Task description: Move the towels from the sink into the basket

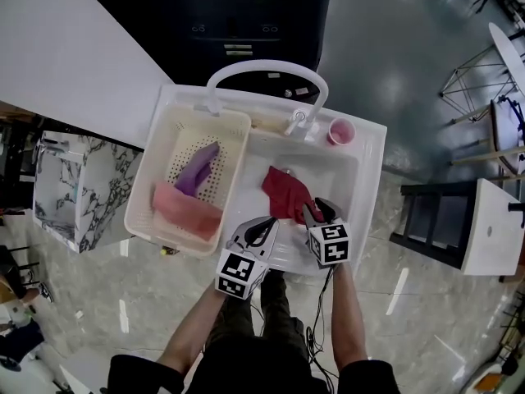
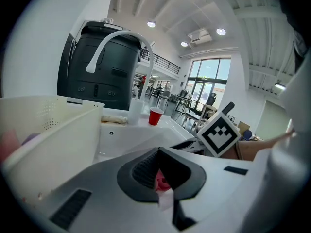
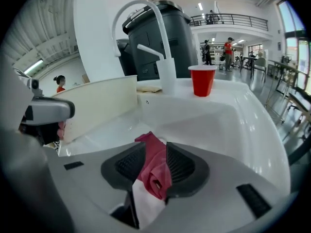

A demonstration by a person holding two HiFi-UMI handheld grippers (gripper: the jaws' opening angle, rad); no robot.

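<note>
Your right gripper [image 3: 151,166] is clamped on the red towel [image 3: 155,154]: a fold of the cloth stands up between the two ribbed pads, pinched on both sides. Your left gripper [image 2: 159,176] has its jaws nearly together, with a small bit of the same red cloth [image 2: 162,181] caught between them, a thinner bite than the right one.

In the head view both grippers sit at the 6 o'clock edge of the sink [image 1: 336,179], the left gripper [image 1: 264,228] just beside the right gripper [image 1: 316,212]. The red towel [image 1: 285,191] runs from them toward 11 o'clock, bunched over the middle of the basin. I cannot tell how much of it has lifted off the basin floor.

Out at 9 o'clock from the basin stands the basket [image 1: 176,138]. It already holds a pink towel [image 1: 187,212] at its 6 o'clock end and a purple towel [image 1: 198,169] lying up the middle.

By my reading you are on the last towel: two are in the basket, and no other cloth shows in the basin. What is left is to lift the red one clear, carry it over the basket's near wall toward 9 o'clock, and let go with both grippers.
</note>
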